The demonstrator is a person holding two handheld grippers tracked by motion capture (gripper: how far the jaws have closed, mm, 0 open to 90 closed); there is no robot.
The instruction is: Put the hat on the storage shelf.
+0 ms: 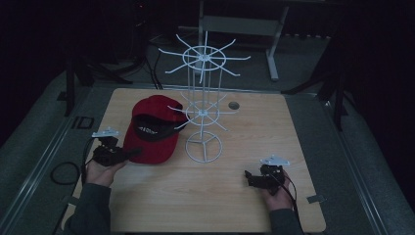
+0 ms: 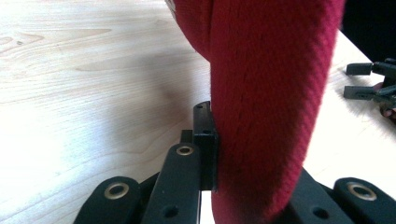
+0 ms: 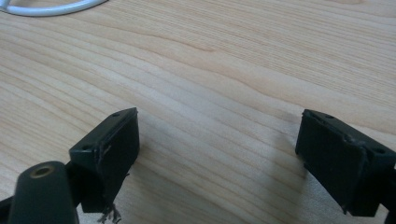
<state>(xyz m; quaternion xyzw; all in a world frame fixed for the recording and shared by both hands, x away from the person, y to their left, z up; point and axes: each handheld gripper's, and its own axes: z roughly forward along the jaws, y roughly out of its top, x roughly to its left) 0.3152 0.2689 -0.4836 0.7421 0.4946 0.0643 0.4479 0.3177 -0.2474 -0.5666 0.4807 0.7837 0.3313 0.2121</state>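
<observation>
1. At about 7 o'clock on the table (image 1: 205,200), near the front left, the left gripper (image 1: 133,153) is seen clamped on the brim of the red cap (image 1: 151,128). In the left gripper view the red fabric (image 2: 271,107) is pressed against one black pad (image 2: 205,140), while the opposite pad is hidden behind the cloth.

2. At about 5 o'clock, near the front right, the right gripper (image 1: 248,177) is held low over bare wood. In the right gripper view its jaws stand wide apart with nothing between them, and the fingertips (image 3: 109,154) are seen just above the tabletop.

3. The cap is placed at about 9 to 10 o'clock from the table's middle. Its brim is directed toward the front edge and its crown toward the back, so its long axis runs roughly from 6 to 12 o'clock. The crown appears to be just beside, perhaps touching, a lower arm of the rack; contact cannot be told.

4. The white wire rack (image 1: 203,112) is stood near the centre, with its ring base (image 1: 203,146) at about 3 o'clock from the cap and well apart from the right gripper.

5. The coming move is judged to turn on this: the rack's arms lie at about 2 o'clock from the left gripper, which is the nearer and already loaded hand.
</observation>
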